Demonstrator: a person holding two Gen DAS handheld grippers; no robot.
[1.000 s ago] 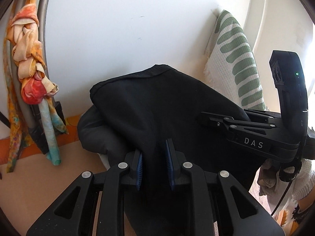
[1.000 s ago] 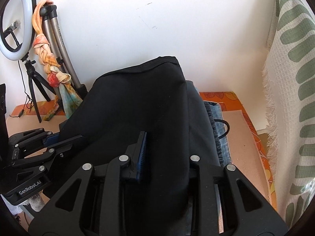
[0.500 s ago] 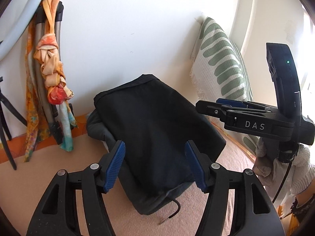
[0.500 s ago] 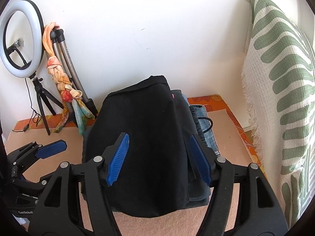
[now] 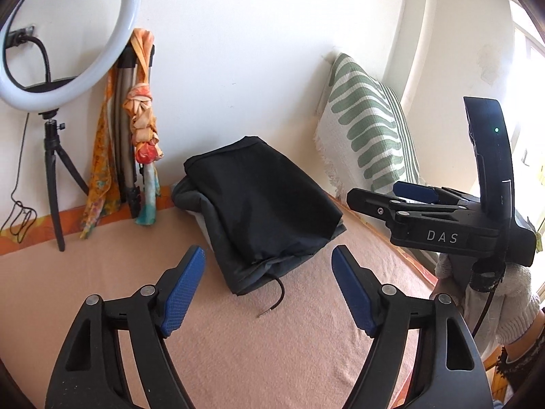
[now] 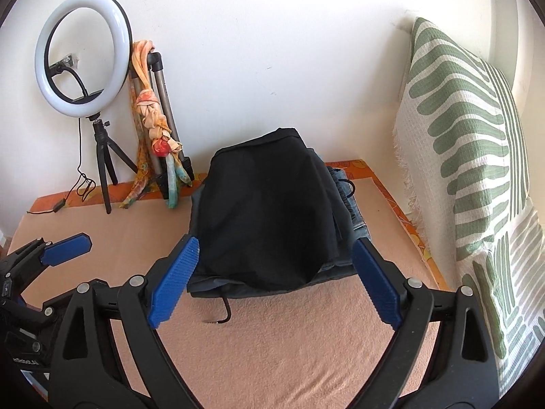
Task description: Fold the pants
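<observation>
Beyond both tools' spread jaws, folded pants (image 6: pixel 269 214) lie untouched.

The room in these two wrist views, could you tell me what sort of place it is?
Probably a home room set up for filming: a ring light on a small tripod against the white wall, a leaf-patterned cushion, and folded black pants stacked on a blanket-covered surface.

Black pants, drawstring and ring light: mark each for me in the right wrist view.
Black pants (image 6: pixel 269 214), right wrist view, middle of the top folded panel.
Drawstring (image 6: pixel 225 312), right wrist view, the loose curved end on the mat.
Ring light (image 6: pixel 117 27), right wrist view, upper right of the white ring.
</observation>
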